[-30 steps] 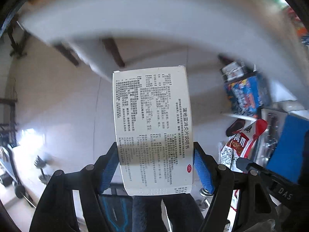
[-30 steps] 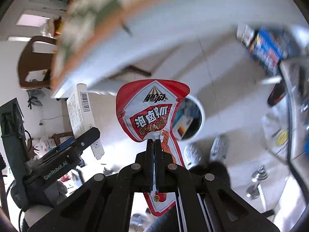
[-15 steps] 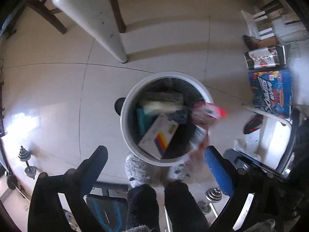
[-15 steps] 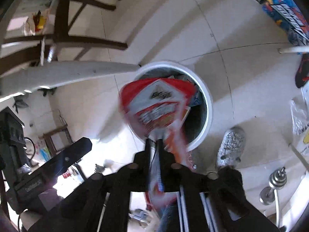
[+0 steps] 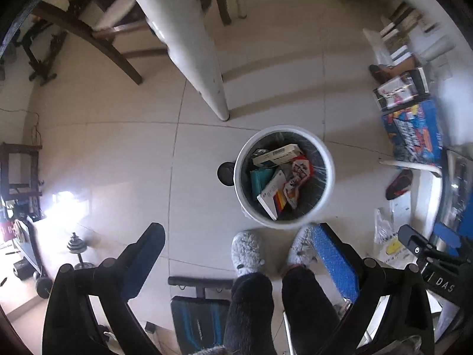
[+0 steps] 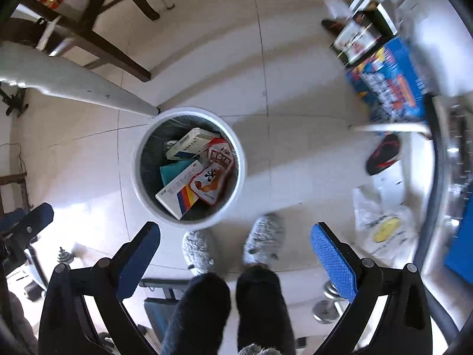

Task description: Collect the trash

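White plastic bin [image 5: 326, 159] sits right of centre in my left view and left of centre in my right view [image 6: 241, 159], on pale floor tiles [image 5: 118, 153]. Inside it lie the red snack wrapper [image 6: 214, 171], a white medicine box [image 6: 189, 145], a box with coloured stripes [image 6: 179, 195] and something teal [image 6: 173, 170]. My left claw [image 5: 236, 254] gapes wide and holds nothing; my right claw [image 6: 235, 251] does likewise. My grey slippers [image 6: 263, 236] stand just below the bin.
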Motion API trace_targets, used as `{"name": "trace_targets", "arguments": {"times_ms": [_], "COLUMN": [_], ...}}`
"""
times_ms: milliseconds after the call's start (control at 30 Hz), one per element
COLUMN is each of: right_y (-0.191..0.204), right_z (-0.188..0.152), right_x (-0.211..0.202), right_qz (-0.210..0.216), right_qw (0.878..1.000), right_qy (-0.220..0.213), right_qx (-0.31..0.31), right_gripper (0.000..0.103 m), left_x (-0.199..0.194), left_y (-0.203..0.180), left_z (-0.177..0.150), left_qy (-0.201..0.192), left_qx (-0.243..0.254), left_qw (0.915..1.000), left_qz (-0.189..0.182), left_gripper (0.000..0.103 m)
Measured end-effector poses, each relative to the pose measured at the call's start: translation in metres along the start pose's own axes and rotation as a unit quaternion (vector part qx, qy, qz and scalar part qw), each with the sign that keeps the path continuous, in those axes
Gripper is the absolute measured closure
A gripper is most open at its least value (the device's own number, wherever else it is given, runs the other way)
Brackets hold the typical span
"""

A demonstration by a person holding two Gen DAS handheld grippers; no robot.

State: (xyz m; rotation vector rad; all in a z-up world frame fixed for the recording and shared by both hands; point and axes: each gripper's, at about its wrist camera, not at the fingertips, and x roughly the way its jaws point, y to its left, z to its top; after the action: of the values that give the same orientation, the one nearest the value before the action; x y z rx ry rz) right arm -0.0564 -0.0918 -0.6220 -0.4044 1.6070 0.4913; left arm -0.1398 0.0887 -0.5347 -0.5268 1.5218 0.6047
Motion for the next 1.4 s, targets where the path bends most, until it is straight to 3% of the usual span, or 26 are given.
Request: {"name": "trace_targets", "arguments": {"times_ms": [267, 400, 700, 933, 1400], "right_y": [-0.015, -0.025, -0.040, -0.042, -0.031], "right_z": [-0.044, -0.069, -0.118, -0.143, -0.149], "right_x": [-0.166, -0.245, -0.379, -0.439, -0.470], "right_qz": [0.034, 0.069, 0.140, 0.174, 0.184], "right_qw": [0.999, 0.996, 0.988, 0.981, 0.977], "right_qy": [-0.035, -0.048, -0.065, -0.084, -0.092], "right_qx": [0.011, 0.013, -0.008, -0.023, -0.052], "right_gripper": [0.000, 0.000, 0.000, 0.000, 0.000], "left_x": [-0.139, -0.198, -0.307, -0.354, -0.373], "left_y": [-0.005, -0.010, -0.017, -0.015, -0.007], "left_z": [-0.041, -0.057, -0.088, -0.103, -0.109], "left_qy": [-0.029, -0.040, -0.070, -0.091, -0.108], "left_qx": [0.023, 0.026, 0.051, 0.044, 0.040], "left_qw": [0.9987, 0.9953, 0.9805, 0.9689, 0.9670], "left_qz": [-0.034, -0.084, -0.177, -0.226, -0.227], "left_gripper": [0.000, 0.000, 0.000, 0.000, 0.000]}}
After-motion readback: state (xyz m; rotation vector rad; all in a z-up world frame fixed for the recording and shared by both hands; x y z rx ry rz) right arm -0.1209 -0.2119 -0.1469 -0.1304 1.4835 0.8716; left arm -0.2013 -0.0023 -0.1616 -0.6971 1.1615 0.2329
